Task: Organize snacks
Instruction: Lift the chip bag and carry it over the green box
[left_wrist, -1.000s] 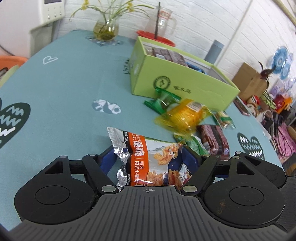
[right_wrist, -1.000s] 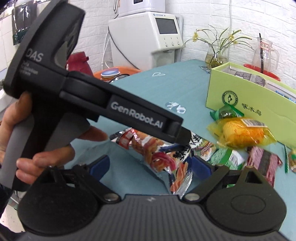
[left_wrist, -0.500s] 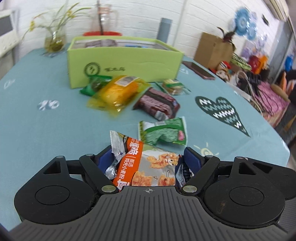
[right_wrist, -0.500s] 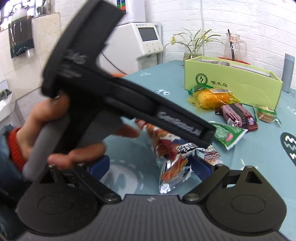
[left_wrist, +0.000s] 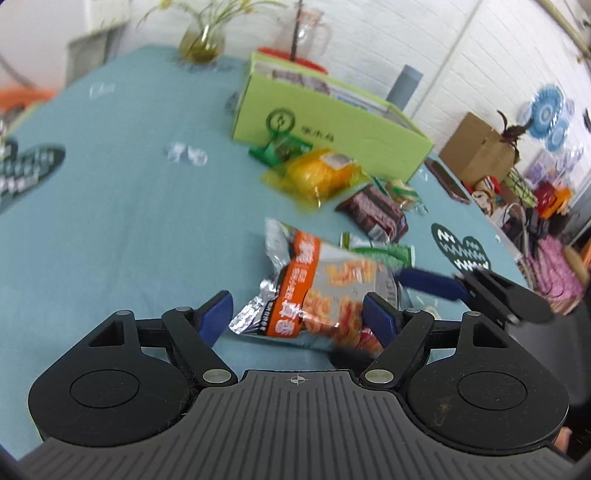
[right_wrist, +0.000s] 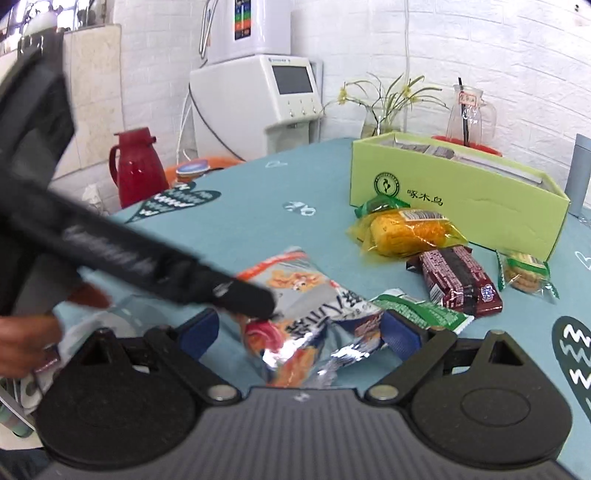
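An orange and silver snack bag (left_wrist: 317, 291) hangs between both grippers above the teal table. My left gripper (left_wrist: 299, 314) stands open, its pads apart from the bag's left edge. My right gripper (right_wrist: 299, 328) has the bag (right_wrist: 314, 317) between its blue pads, and the bag seems pinched there. A lime green box (right_wrist: 458, 199) with snacks inside stands behind. A yellow cake pack (right_wrist: 406, 230), a dark red wafer pack (right_wrist: 458, 280), a green pack (right_wrist: 421, 310) and a small biscuit pack (right_wrist: 524, 271) lie in front of it.
A glass vase with flowers (right_wrist: 384, 114), a glass pitcher (right_wrist: 467, 110) and a grey bottle (right_wrist: 580, 173) stand behind the box. A red thermos (right_wrist: 138, 166) and a white dispenser (right_wrist: 255, 103) are off the table's left. A phone (left_wrist: 447, 179) lies right of the box.
My left gripper has opened and let go of the snack bag. The bag now sits between my right gripper's pads. Both views swung back toward the green box.
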